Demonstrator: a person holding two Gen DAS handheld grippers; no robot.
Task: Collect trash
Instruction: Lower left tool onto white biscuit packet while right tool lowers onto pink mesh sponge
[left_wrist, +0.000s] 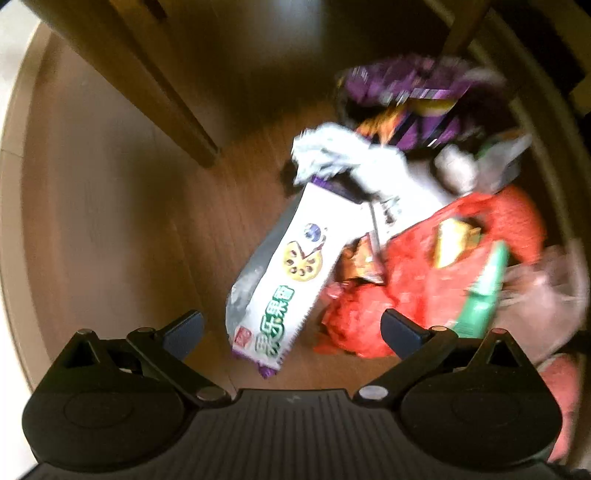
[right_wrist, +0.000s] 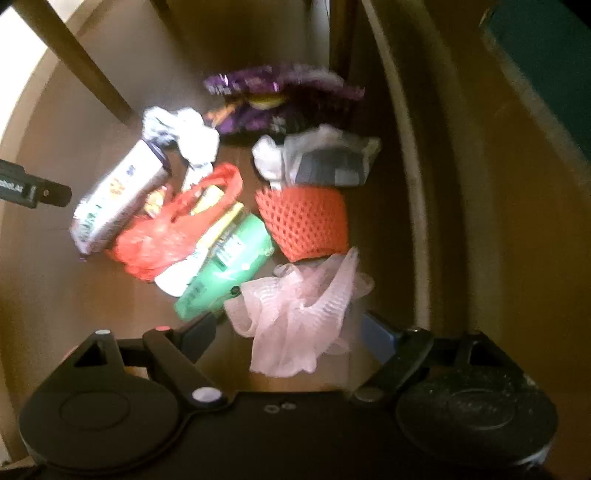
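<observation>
A pile of trash lies on the wooden floor (left_wrist: 110, 221). My left gripper (left_wrist: 293, 330) points down and is open. The lower end of a white snack wrapper (left_wrist: 284, 273) with green print shows between its fingers, with no pad touching it. To the right of that wrapper lie a red plastic bag (left_wrist: 406, 288), a green packet (left_wrist: 484, 295), crumpled white paper (left_wrist: 332, 155) and a purple bag (left_wrist: 413, 92). My right gripper (right_wrist: 290, 334) is open above a pink foam net (right_wrist: 303, 317). An orange foam net (right_wrist: 306, 225), the green packet (right_wrist: 229, 266) and the red plastic bag (right_wrist: 166, 236) lie beyond it.
A dark wooden furniture leg (left_wrist: 147, 74) stands at the back left of the pile. A curved brown edge (right_wrist: 406, 147) runs along the right side. A grey and white bag (right_wrist: 321, 158) lies behind the orange net. The left gripper's tip (right_wrist: 33, 190) shows at the left edge.
</observation>
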